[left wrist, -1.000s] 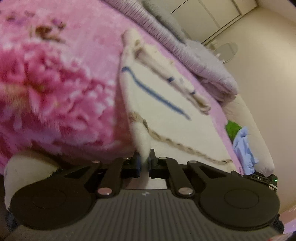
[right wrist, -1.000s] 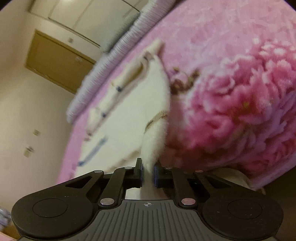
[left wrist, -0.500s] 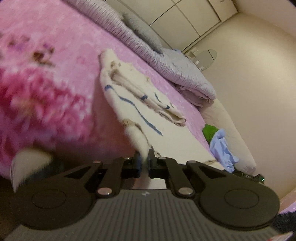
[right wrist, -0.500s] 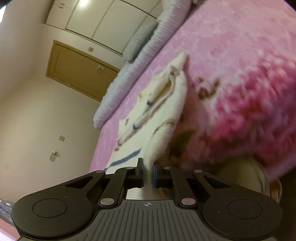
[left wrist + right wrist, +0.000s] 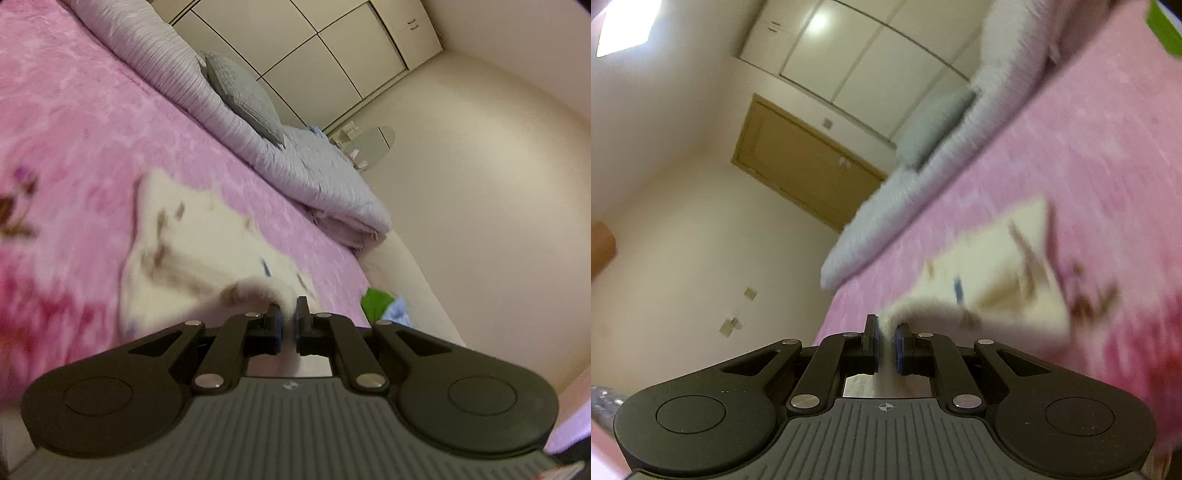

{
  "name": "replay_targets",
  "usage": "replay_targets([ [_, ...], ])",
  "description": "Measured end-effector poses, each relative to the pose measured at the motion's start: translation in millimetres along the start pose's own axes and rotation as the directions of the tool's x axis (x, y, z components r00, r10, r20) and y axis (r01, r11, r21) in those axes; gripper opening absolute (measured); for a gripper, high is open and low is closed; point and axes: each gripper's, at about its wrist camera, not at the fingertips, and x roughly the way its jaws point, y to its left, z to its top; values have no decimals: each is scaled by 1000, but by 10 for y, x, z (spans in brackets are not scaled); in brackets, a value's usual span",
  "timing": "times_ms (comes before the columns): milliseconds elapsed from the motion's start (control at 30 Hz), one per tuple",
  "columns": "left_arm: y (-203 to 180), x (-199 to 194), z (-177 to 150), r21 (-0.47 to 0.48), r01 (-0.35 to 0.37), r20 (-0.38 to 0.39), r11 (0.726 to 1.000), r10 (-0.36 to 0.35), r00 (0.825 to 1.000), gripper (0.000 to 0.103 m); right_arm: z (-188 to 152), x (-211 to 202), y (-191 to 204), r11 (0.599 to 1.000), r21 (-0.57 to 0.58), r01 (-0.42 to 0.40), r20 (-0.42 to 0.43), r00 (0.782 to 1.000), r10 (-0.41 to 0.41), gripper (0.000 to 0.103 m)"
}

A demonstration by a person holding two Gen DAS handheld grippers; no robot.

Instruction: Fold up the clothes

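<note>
Cream cloth (image 5: 192,254) with brown and blue markings lies spread on a pink flowered blanket (image 5: 85,122), blurred in both views. Its near edge is lifted off the blanket and curls up toward the cameras at two places, one for each tool

On the left wrist view, the left gripper (image 5: 287,325) has its jaws almost fully together, with a narrow strip of the cloth's edge pinched between the blue pads. From that pinch the cloth rises in a rounded hump and runs away to the left and back across the blanket

On the right wrist view, the right gripper (image 5: 886,345) is likewise nearly closed, clamped on a fold of the same cloth (image 5: 997,266), which arches up from the jaws and stretches off to the right over the blanket (image 5: 1089,129)

Beyond the cloth, a striped grey quilt (image 5: 295,162) lies bunched along the far side of the bed, with a grey pillow (image 5: 243,96) resting on it. Near the bed's right edge in the left view sit a green item (image 5: 375,301) and a light blue item (image 5: 399,314), just beside each other. White cupboard doors (image 5: 332,48) line the far wall, and the right view shows a wooden door (image 5: 801,162)
</note>
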Motion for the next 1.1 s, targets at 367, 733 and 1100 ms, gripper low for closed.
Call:
replay_targets([
  [367,947,1259,894,-185,-269,38,945,281,959,19,700,1412,-1072,923,250,291,12,953,-304,57],
  [733,743,1624,815,152,-294,-90,944,310,947,38,562,1491,-1090,926,-125,356,-91,925,-368,57],
  [1100,771,2194,928,264,-353,-129,898,395,909,38,710,1970,-1116,898,-256,358,-134,907,-400,52],
])
